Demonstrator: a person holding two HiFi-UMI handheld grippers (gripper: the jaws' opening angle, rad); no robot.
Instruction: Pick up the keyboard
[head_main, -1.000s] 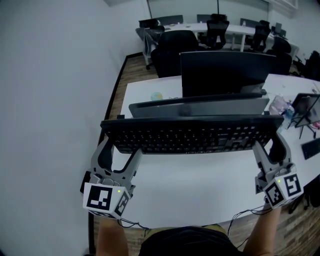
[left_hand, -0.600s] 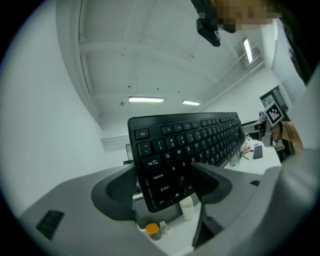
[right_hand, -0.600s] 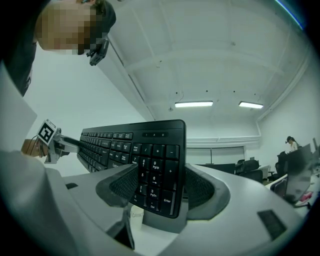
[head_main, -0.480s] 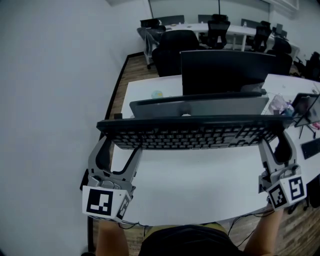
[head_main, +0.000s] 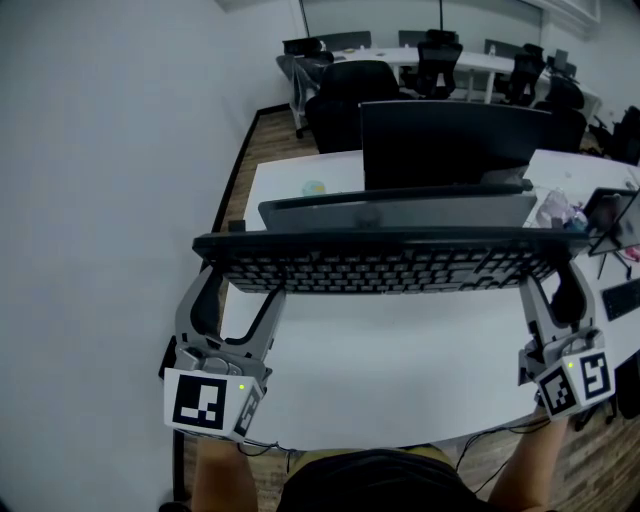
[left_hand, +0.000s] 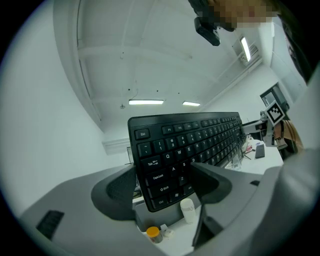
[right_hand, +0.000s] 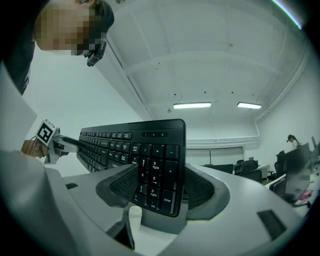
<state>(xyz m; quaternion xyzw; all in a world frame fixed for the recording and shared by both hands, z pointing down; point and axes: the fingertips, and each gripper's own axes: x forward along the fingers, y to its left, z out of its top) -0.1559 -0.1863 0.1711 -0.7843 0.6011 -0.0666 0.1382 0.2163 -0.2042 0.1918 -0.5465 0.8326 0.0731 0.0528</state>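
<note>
The black keyboard (head_main: 380, 262) hangs level above the white table (head_main: 400, 370), held at both ends. My left gripper (head_main: 240, 288) is shut on its left end, one jaw above the keys and one below. My right gripper (head_main: 548, 286) is shut on its right end in the same way. In the left gripper view the keyboard (left_hand: 190, 145) stands on edge between the jaws of the left gripper (left_hand: 162, 182), at the Tab and Shift keys. In the right gripper view the keyboard's (right_hand: 145, 150) number pad sits between the jaws of the right gripper (right_hand: 160, 185).
Behind the keyboard stand a dark monitor (head_main: 450, 140) and a grey riser (head_main: 400, 210). A crumpled bag (head_main: 558, 210) and a tablet stand (head_main: 610, 215) lie at the right. Office chairs (head_main: 350, 90) are at the back, and a white wall runs along the left.
Both grippers have raised the keyboard a little off the table and drawn it slightly nearer. Over the last half second nothing has moved.
</note>
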